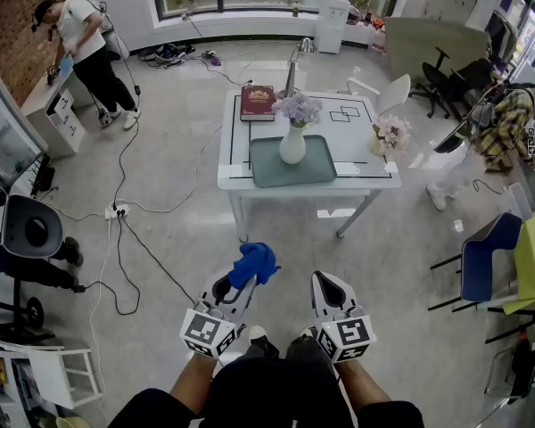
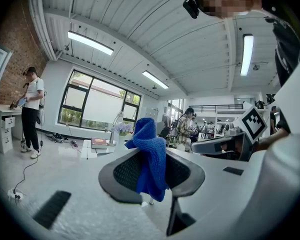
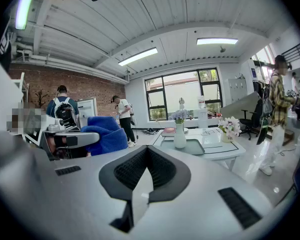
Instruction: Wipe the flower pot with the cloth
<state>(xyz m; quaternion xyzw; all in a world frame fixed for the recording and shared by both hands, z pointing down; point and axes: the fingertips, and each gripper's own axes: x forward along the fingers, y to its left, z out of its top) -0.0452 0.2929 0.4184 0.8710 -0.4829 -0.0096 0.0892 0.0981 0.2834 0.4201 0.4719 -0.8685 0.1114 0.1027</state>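
A blue cloth (image 1: 253, 263) hangs bunched between the jaws of my left gripper (image 1: 235, 280), which is shut on it; in the left gripper view the cloth (image 2: 150, 156) drapes over the closed jaws. My right gripper (image 1: 325, 283) is shut with nothing in it, its jaws meeting in the right gripper view (image 3: 146, 170). Both grippers are held low over the floor, well short of the white table (image 1: 236, 172). On the table a white vase of purple flowers (image 1: 292, 141) stands on a grey-green tray (image 1: 263, 169). A small pot of pale pink flowers (image 1: 389, 138) sits at the table's right edge.
A dark red book (image 1: 257, 102) lies at the table's back left. Cables and a power strip (image 1: 116, 210) run across the floor to the left. A person (image 1: 89, 47) stands at a desk far left, another person (image 1: 504, 123) at the right. Chairs (image 1: 486, 266) stand to the right.
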